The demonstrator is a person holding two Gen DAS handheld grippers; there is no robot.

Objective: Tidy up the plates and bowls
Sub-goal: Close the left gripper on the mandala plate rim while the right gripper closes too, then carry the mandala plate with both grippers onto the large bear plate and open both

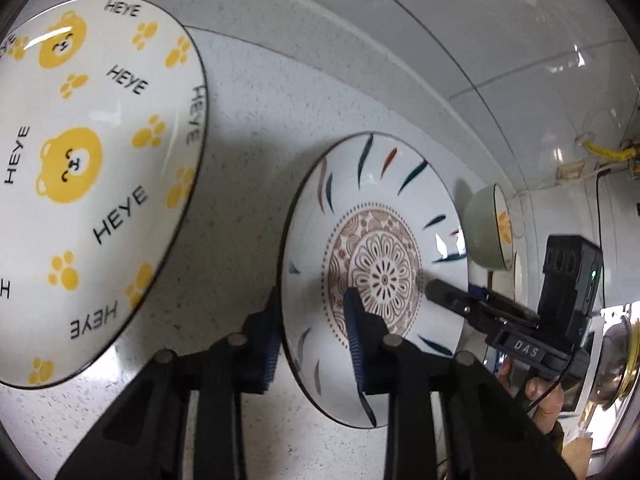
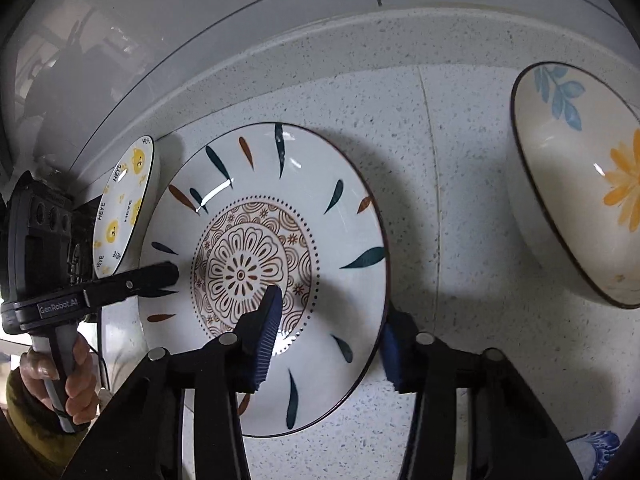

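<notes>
- Tongs on the left [image 1: 314, 344] straddle the near-left rim of the mandala plate [image 1: 384, 216]: one blue pad lies on the inside face, the other sits under the rim, so they look clamped on it.
- Tongs on the right [image 2: 328, 346] straddle the opposite rim of the mandala plate [image 2: 320, 208] in the same way, one pad on the patterned centre, one outside the edge; whether that outer pad presses the rim I cannot tell.
- Each wrist view shows the other tongs reaching in from across the plate, with a hand [image 2: 72, 376] on the grey handle.
- Plate lies flat on the speckled worktop [image 2: 460, 160], between both tongs.
- Bear plate [image 1: 84, 176], printed HEYE, lies just beyond the left tongs, apart from the mandala plate in the left view.
- Flower bowl [image 2: 580, 200], cream inside with an orange bloom and blue leaves, stands well to the outer side of the right tongs.
- Tiled wall [image 2: 280, 20] runs behind the worktop.
</notes>
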